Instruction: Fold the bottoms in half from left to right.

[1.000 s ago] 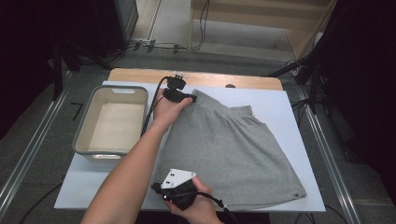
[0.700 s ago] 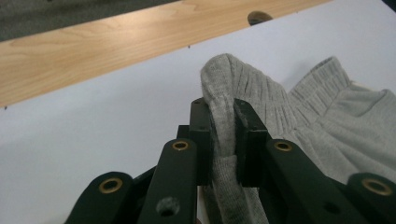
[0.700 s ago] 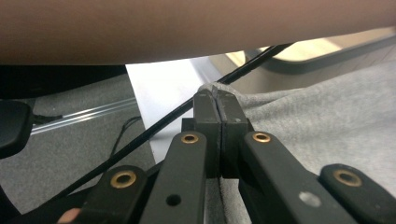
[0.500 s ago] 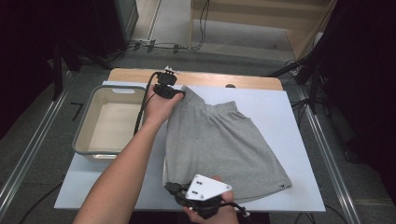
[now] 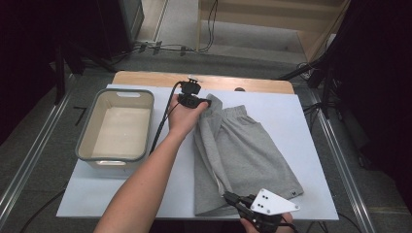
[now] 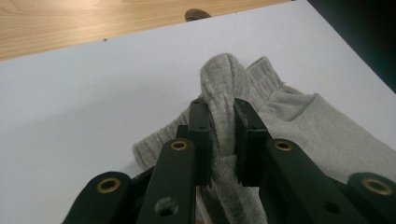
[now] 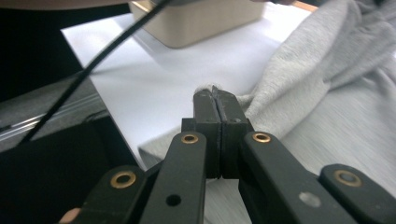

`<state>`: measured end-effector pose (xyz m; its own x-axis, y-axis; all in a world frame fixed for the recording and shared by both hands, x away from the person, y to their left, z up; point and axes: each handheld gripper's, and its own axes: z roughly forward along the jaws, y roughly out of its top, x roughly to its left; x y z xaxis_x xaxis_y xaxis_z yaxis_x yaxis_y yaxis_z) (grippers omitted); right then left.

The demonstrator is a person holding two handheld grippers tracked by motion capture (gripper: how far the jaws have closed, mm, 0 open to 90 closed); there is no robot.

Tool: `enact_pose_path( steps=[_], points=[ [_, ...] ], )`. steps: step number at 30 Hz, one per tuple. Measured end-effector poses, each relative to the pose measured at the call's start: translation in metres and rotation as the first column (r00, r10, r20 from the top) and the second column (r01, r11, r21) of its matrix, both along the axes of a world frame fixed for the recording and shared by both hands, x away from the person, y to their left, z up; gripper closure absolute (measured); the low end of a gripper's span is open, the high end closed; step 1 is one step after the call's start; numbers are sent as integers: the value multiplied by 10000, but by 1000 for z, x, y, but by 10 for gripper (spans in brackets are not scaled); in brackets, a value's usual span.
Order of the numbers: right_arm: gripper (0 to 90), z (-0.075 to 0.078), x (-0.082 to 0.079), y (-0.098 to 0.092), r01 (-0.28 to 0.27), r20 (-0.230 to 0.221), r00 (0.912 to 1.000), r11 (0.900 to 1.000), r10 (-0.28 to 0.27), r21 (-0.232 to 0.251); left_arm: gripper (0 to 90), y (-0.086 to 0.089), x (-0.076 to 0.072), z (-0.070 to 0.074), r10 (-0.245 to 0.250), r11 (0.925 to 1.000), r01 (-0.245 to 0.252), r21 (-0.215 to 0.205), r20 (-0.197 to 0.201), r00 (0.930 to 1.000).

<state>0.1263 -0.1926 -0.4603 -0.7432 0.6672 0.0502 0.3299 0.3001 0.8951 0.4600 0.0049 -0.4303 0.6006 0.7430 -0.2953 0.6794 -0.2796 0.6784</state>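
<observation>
Grey shorts (image 5: 248, 155) lie on the white board (image 5: 301, 121), with their left part folded over toward the right. At the far end, my left gripper (image 5: 206, 103) is shut on a bunched corner of the waistband. In the left gripper view the jaws (image 6: 223, 109) pinch a ridge of grey fabric (image 6: 317, 126). At the near edge, my right gripper (image 5: 228, 196) is shut on the hem corner. In the right gripper view its pads (image 7: 215, 98) are pressed together with the cloth edge (image 7: 327, 93) caught at their tips.
A grey-rimmed beige bin (image 5: 112, 158) stands on the left of the board, and its wall (image 7: 201, 21) appears in the right gripper view. A wooden strip (image 5: 145, 77) runs along the back. The left gripper's cable (image 5: 163, 121) trails beside the forearm.
My right gripper has moved right along the near edge, pulling the hem corner over the shorts. My left gripper shifted right with the waistband corner. The shorts have narrowed into a fold.
</observation>
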Motion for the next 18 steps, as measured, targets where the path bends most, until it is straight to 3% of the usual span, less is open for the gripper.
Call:
enact_pose_path(
  steps=[2, 9, 18],
  points=[
    [874, -2, -4, -12, 250, -104, 9996, 9997, -250, 12, 797, -7, 0, -1, -74, 9997, 73, -239, -17, 10000],
    [873, -12, -11, -51, 1280, -283, 9913, 9917, -1282, -90, 764, -33, 3, -5, -133, 9992, 131, -387, -55, 9999],
    [873, -21, -12, -85, 2394, -469, 9693, 9698, -2414, -459, 762, -66, 13, -16, -143, 9986, 135, -509, -156, 9998]
  ],
)
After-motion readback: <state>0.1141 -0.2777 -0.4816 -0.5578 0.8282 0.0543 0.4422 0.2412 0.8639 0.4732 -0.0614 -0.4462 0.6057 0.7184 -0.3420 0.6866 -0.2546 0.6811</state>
